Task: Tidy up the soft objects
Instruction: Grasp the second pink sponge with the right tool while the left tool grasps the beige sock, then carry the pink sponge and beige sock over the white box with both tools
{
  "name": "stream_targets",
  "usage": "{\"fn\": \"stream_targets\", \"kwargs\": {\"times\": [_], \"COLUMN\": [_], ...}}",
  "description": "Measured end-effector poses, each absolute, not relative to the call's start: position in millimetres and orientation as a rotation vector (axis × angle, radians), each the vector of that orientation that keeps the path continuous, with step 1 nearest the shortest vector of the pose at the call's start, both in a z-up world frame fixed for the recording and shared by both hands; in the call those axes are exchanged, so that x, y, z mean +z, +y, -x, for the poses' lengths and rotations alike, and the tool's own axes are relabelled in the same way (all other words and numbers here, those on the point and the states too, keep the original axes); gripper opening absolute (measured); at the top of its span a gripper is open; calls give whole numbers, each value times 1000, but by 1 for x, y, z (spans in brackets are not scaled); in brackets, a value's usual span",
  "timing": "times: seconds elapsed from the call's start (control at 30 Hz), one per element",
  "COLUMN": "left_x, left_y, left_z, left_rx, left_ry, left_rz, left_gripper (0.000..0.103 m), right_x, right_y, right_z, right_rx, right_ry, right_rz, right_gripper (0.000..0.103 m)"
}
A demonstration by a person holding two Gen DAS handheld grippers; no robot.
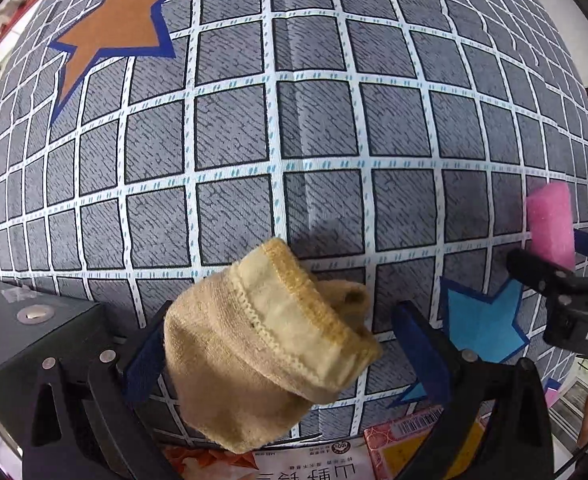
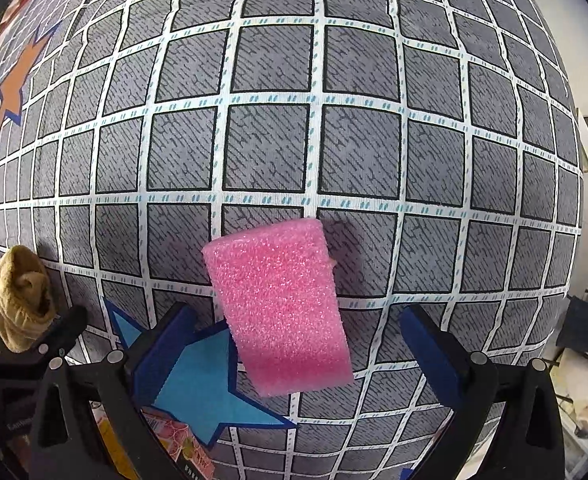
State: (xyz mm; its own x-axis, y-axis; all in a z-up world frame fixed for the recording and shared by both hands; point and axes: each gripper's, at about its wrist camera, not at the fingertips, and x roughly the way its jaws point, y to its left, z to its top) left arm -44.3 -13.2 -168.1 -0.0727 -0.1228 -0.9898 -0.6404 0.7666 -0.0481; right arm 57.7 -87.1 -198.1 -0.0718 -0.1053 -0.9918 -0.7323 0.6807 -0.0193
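Observation:
A rolled tan sock (image 1: 265, 344) sits between the wide-spread blue-padded fingers of my left gripper (image 1: 283, 312). It leans on the left finger (image 1: 145, 352), and a thin gap separates it from the right one. A pink foam sponge (image 2: 281, 312) hangs tilted between the fingers of my right gripper (image 2: 296, 312), touching neither, with its shadow on the cloth behind it. Both jaws stand open. From the left wrist, the sponge (image 1: 550, 224) shows at the right gripper's (image 1: 554, 272) tips. From the right wrist, the sock (image 2: 21, 292) shows at far left.
A grey checked cloth (image 1: 314, 128) covers the table, with an orange star (image 1: 109, 32) printed far left and a blue star (image 2: 197, 384) under the grippers. Printed packets (image 1: 374, 456) lie at the near edge. A dark box (image 1: 33, 332) is at the left. Clutter lies beyond the table's right edge.

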Motion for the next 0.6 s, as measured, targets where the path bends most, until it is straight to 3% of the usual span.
{"fn": "stream_targets", "kwargs": {"times": [0.3, 0.37, 0.4, 0.43, 0.47, 0.53, 0.6], "left_x": [-171, -168, -166, -162, -157, -149, -140], "left_y": [3, 5, 7, 7, 6, 6, 8], "left_z": [27, 25, 23, 22, 22, 20, 22], "left_rx": [471, 482, 483, 482, 481, 458, 460], "left_ry": [1659, 1640, 1627, 1615, 1600, 1588, 1563], "left_rz": [646, 650, 644, 638, 627, 609, 610], "left_gripper": [103, 97, 89, 77, 69, 34, 33], "right_x": [-198, -195, -188, -182, -177, -172, -165], "right_y": [-87, -90, -92, -93, -93, -95, -99], "right_z": [-90, -93, -93, -92, -91, -90, -91], "right_rx": [595, 581, 586, 599, 618, 646, 650], "right_ry": [1600, 1593, 1574, 1557, 1545, 1556, 1562], "right_rz": [703, 683, 673, 670, 668, 653, 617], "right_gripper": [103, 92, 75, 50, 46, 46, 46]}}
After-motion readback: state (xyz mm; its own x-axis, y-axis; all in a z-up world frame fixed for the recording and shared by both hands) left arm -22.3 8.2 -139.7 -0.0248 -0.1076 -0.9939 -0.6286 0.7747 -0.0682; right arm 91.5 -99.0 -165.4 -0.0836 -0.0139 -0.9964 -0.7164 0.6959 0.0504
